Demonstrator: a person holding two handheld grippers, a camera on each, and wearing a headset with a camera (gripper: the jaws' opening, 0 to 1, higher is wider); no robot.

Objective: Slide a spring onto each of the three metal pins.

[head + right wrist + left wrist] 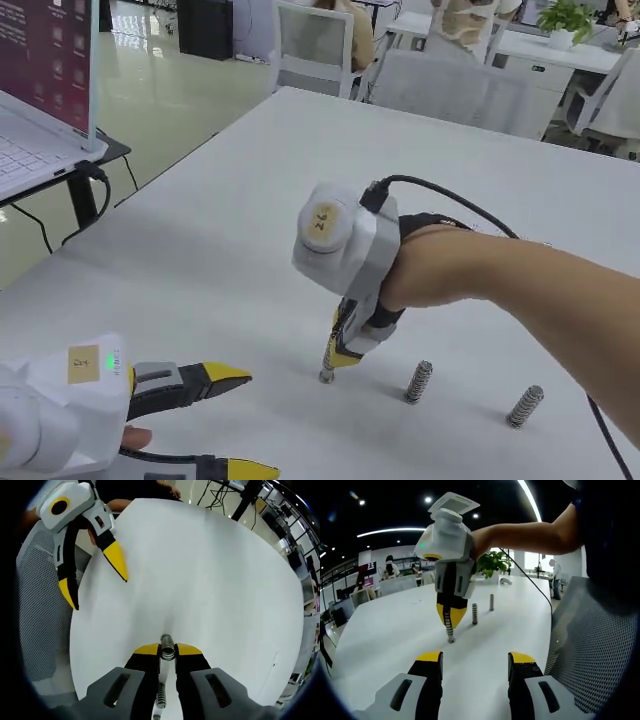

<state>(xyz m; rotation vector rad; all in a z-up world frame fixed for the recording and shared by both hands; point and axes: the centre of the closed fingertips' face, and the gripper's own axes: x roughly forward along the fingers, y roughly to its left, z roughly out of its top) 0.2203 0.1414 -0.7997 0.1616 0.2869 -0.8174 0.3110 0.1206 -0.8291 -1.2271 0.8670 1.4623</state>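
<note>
My right gripper (338,355) points straight down at the white table top (200,260), its yellow-tipped jaws clamped on a small steel coil spring (167,645). The spring's long axis runs upright, in line with the jaws. Directly under it stands the short metal pin (451,639), and in the left gripper view the coil's lower end seems to be already over the pin's top, though I cannot tell how far it has gone down. So the move ahead is, I judge, a straight push downward along that axis, then a release.

My left gripper (235,420) hangs low near the table's near edge, jaws spread and holding nothing, well apart from the pin; the right one is clearly the nearer.

To the right of this pin, two more grey coil springs (418,381) (524,405) stand on the table, each leaning slightly, most likely seated on their pins already, which would make this the last.

The table is smooth and bare around the work. An open laptop (40,90) sits off to the left, with grey mesh office chairs (460,90) beyond the far edge.
</note>
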